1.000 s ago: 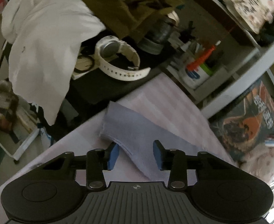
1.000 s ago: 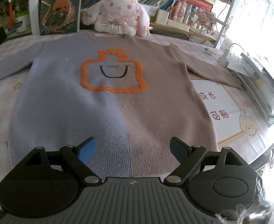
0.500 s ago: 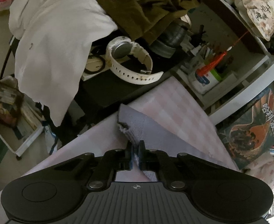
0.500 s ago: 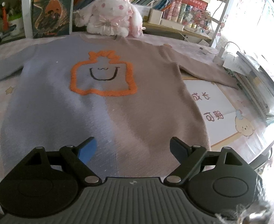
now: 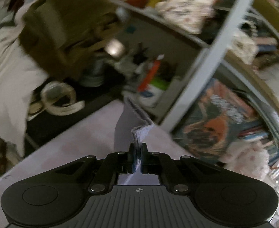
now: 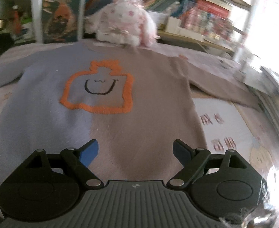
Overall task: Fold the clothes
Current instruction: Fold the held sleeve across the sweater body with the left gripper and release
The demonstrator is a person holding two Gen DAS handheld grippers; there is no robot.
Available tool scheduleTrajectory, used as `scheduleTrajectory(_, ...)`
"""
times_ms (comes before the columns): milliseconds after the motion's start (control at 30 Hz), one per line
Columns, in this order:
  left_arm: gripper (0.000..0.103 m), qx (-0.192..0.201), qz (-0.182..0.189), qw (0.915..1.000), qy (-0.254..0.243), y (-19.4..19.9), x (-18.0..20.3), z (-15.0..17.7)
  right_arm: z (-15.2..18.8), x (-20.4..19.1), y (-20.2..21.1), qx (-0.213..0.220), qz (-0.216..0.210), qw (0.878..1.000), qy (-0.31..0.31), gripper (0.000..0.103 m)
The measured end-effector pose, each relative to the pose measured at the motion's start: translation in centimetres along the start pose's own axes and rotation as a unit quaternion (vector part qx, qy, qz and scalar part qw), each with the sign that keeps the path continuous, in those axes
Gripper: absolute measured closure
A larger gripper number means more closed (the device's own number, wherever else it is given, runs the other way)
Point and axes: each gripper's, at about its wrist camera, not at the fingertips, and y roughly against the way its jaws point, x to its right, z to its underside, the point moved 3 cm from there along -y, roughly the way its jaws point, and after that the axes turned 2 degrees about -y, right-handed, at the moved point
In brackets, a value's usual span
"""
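Since half a second ago, the left hand-held gripper (image 5: 138,154) has lifted the blue sleeve cuff (image 5: 137,127) off the bench (image 5: 78,142); the cuff, which then lay partly flat, now stands up in a folded ridge above the fingers, and the view has swung so the bookshelf post (image 5: 202,70) sits near centre. That gripper's fingers are pressed together with the ribbed sleeve edge pinched between them, cloth running from the pinch up toward 12 o'clock. Much of this view is blurred. At 9 o'clock lies a white wristwatch (image 5: 59,98) on a dark surface, with white cloth (image 5: 6,79) at the far left and an olive-brown garment (image 5: 63,30) toward 11 o'clock. An orange-capped item in a cup (image 5: 150,79) stands on the shelf around 12 o'clock, and a poster-like book cover (image 5: 219,117) fills the 3 o'clock side.

In the right wrist view, the right hand-held gripper (image 6: 135,152) is spread wide, its blue-padded fingers (image 6: 88,152) apart and holding nothing, hovering over the lower body of the sweater (image 6: 120,114). The sweater lies flat on the bench, blue on the left half and taupe on the right, with an orange outlined figure (image 6: 97,89) on the chest toward 12 o'clock. Its taupe sleeve (image 6: 221,87) stretches out toward 2 o'clock. A pink-and-white plush toy (image 6: 124,28) sits just beyond the collar at 12 o'clock, and a white printed sheet (image 6: 225,129) lies beside the sweater at 3 o'clock.
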Motion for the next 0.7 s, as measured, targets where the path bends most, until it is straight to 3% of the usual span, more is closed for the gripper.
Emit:
scheduleTrajectory(333, 0.101, 0.029, 0.039, 0.9962, -0.072, 1.7, 15.6, 2.6, -1.3, 7.5, -2.1, 0.015, -0.094, 0.994, 0.052, 0.015)
scheduleTrajectory(700, 0.101, 0.011, 0.060, 0.9887, -0.137, -0.1, 27.5, 7.9, -0.9, 15.4, -3.4, -0.004, -0.131, 0.991, 0.034, 0.015)
